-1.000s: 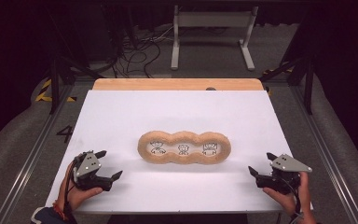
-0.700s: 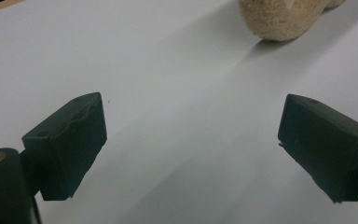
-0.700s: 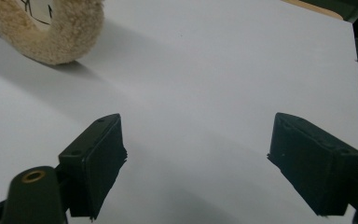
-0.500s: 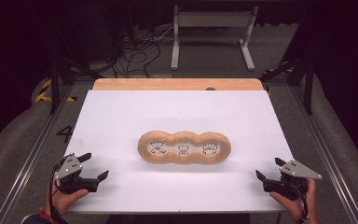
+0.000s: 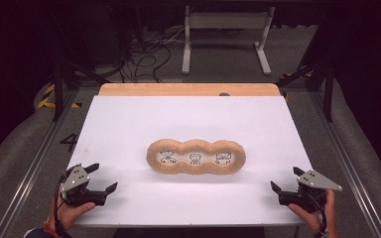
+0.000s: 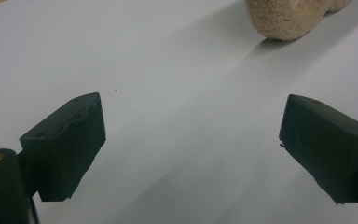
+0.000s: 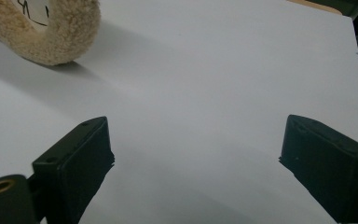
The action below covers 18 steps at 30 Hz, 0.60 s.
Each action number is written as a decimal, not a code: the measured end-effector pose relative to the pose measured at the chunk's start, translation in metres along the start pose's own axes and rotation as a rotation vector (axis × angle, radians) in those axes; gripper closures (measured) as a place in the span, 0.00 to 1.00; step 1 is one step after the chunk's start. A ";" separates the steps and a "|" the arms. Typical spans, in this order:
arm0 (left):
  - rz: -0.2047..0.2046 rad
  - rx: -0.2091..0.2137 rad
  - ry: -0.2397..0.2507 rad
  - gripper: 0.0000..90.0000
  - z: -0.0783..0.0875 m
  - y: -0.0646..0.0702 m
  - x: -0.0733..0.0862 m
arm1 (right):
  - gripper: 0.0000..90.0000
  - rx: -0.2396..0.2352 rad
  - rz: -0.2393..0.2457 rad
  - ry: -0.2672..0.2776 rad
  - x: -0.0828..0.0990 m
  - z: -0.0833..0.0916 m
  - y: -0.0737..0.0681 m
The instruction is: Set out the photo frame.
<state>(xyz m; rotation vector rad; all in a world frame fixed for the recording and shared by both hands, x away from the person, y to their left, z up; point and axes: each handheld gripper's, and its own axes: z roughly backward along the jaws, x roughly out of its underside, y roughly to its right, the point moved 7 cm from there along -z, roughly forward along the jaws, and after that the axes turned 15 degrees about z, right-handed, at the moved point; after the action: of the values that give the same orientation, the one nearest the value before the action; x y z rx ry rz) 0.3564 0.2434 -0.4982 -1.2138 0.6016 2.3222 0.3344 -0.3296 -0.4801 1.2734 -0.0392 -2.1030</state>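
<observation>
1. Now the left gripper (image 5: 100, 178) sits at the near left corner of the white table (image 5: 129, 124), jaws apart and empty.
2. The right gripper (image 5: 287, 179), near right, has just been opening; nothing lies between its jaws.
3. The fuzzy tan frame (image 5: 196, 156) lies mid-table, well apart from both.

I count one fuzzy tan ring-shaped piece (image 5: 196, 157) on my table, and it has three round openings in a row, each showing one small black line drawing. I count one white sheet (image 5: 188, 124) under it. I have two grippers: left gripper (image 5: 101, 178), right gripper (image 5: 285, 181).
</observation>
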 end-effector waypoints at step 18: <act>-0.013 0.003 -0.012 0.08 -0.004 0.002 0.000 | 0.10 0.002 0.017 -0.015 0.001 -0.001 -0.001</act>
<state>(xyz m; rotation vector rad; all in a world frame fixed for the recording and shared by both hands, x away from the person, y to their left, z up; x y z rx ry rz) 0.3575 0.2395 -0.4994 -1.1975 0.5917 2.3158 0.3342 -0.3291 -0.4822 1.2544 -0.0587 -2.0988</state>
